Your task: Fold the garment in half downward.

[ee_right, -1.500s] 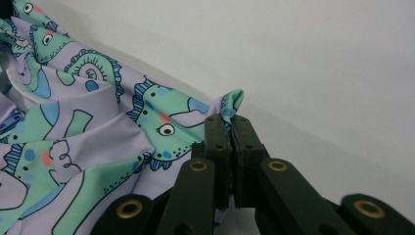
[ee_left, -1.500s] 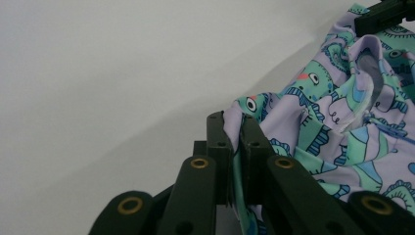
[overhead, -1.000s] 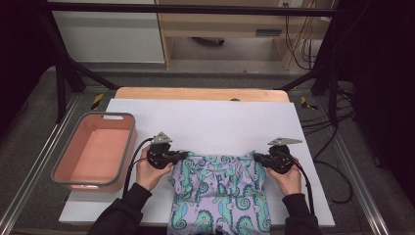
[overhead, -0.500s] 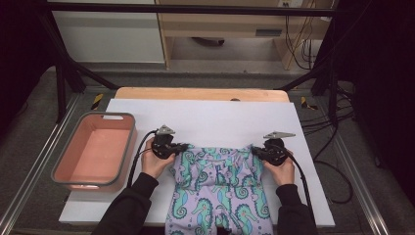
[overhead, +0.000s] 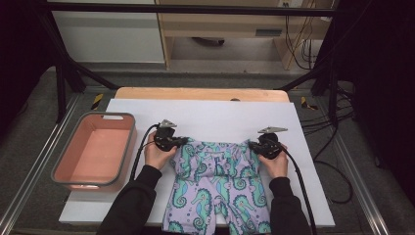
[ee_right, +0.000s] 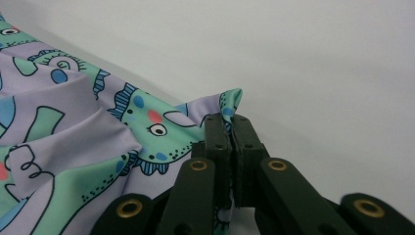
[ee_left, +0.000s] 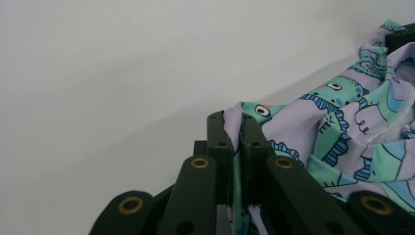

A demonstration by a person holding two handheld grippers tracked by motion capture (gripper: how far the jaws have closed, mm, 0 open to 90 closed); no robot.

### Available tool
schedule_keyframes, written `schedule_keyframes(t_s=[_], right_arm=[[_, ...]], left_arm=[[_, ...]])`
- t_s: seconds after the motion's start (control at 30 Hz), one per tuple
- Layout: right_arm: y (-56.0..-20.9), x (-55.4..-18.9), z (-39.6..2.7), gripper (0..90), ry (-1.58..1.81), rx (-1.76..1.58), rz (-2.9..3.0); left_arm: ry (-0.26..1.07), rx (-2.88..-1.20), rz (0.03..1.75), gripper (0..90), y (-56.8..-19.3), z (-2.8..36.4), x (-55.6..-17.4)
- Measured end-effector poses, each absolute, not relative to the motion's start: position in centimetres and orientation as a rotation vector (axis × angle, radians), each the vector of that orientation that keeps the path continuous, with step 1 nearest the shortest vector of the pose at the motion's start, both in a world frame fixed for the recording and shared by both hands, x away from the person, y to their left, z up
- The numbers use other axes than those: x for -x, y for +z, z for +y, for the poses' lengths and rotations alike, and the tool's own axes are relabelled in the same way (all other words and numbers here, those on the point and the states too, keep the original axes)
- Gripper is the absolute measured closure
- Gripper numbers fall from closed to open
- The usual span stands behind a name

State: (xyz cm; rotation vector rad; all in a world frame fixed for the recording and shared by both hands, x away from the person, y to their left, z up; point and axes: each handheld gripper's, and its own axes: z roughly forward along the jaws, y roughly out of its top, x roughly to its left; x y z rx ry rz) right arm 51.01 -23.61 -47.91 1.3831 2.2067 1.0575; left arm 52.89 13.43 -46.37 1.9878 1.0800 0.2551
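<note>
Both grippers clamp the seahorse-print shorts (overhead: 218, 188) at the waistband corners — left gripper (overhead: 182, 142), right gripper (overhead: 250, 145). The legs lie on the white table (overhead: 215, 115), beside a pink bin (overhead: 93, 152).

Lilac shorts (overhead: 218, 188) printed all over with mint-green seahorses, outlined in black, finned in blue stripes, dotted with blue and a coral-pink cheek spot. Same print up close in both gripper views: white eyes with black pupils, black speckles along the green bodies. Matte black fingers (ee_left: 218, 142) on the left gripper (overhead: 182, 142), brass-coloured rivets along the links; identical black and brass on the right gripper (overhead: 250, 145), each topped by a grey plate. Black sleeves (overhead: 129, 205). White sheet (overhead: 205, 115) over a pale wooden bench (overhead: 195, 93). Salmon-pink tub (overhead: 93, 154) with a grey rim. Dark grey floor (overhead: 386, 196), black cables.
</note>
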Motion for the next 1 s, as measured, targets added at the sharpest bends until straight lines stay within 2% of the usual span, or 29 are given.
schedule_keyframes(t_s=[0.73, 0.77, 0.83, 1.0], right_arm=[[-48.0, -54.6, -23.1, 87.2, 1.003, -1.380, 2.142], [-48.2, -54.6, -23.1, 86.6, 1.007, -1.382, 2.138], [-48.1, -54.5, -23.2, 79.1, 1.004, -1.390, 2.132], [-46.6, -53.5, -24.1, 52.8, 0.988, -1.433, 2.073]], left_arm=[[0.299, -1.975, 1.144, 84.6, -46.8, 12.7, -56.4], [0.294, -1.980, 1.150, 83.2, -47.0, 12.8, -56.5], [0.297, -1.978, 1.163, 74.2, -47.0, 12.9, -56.4], [0.298, -1.907, 1.197, 43.8, -46.0, 14.6, -55.6]])
